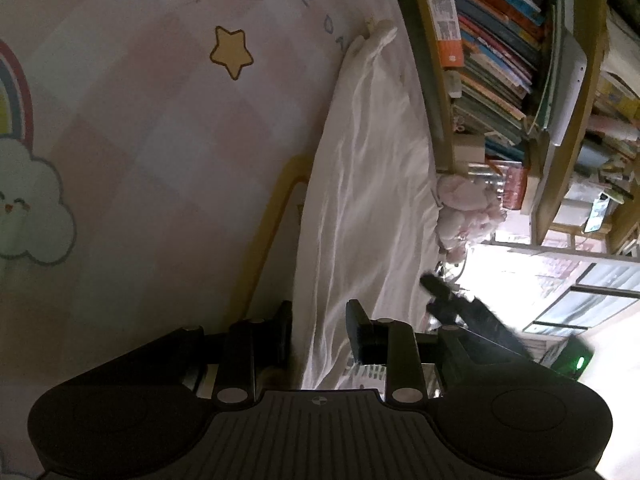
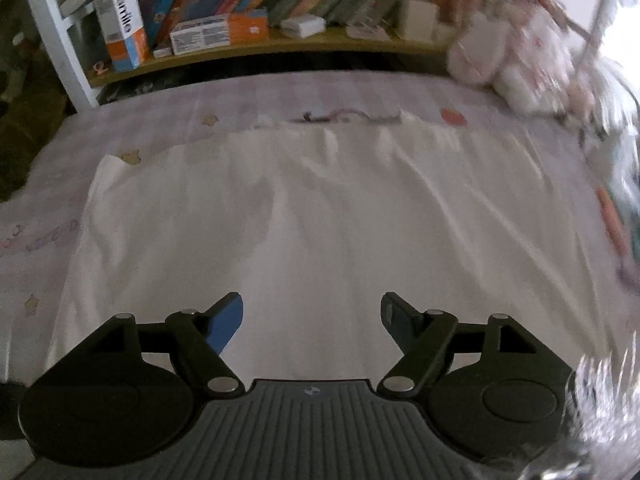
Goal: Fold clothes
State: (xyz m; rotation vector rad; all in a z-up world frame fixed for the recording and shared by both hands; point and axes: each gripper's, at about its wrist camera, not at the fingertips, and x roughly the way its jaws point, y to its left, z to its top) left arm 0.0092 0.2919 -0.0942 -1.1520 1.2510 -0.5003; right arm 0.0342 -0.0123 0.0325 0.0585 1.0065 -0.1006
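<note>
The white garment (image 2: 320, 216) lies spread on the bed (image 2: 168, 104), over a pink checked sheet (image 1: 140, 140) printed with stars and a rainbow. It sits near the edge that faces the bookshelf (image 2: 280, 44), with a pink plush toy (image 2: 492, 60) beyond one corner. From the right wrist view it reads as one broad, roughly rectangular panel — probably a fold or two already made, though which garment it is cannot be told. It is not a compact stack yet, so I judge the folding to be somewhere in the middle, with at least another fold left.

The cloth is thin, soft and wrinkled, with long creases running across it and a ragged far edge; it should drape and slide easily when lifted.

The left gripper (image 1: 320, 336) is low at one end of the garment, jaws narrow, with the cloth edge running between them — it looks pinched, and I take it as holding the garment. The right gripper (image 2: 312, 320) hovers above the middle of the cloth with jaws wide and nothing between them. It also shows in the left view as a dark blur.
</note>
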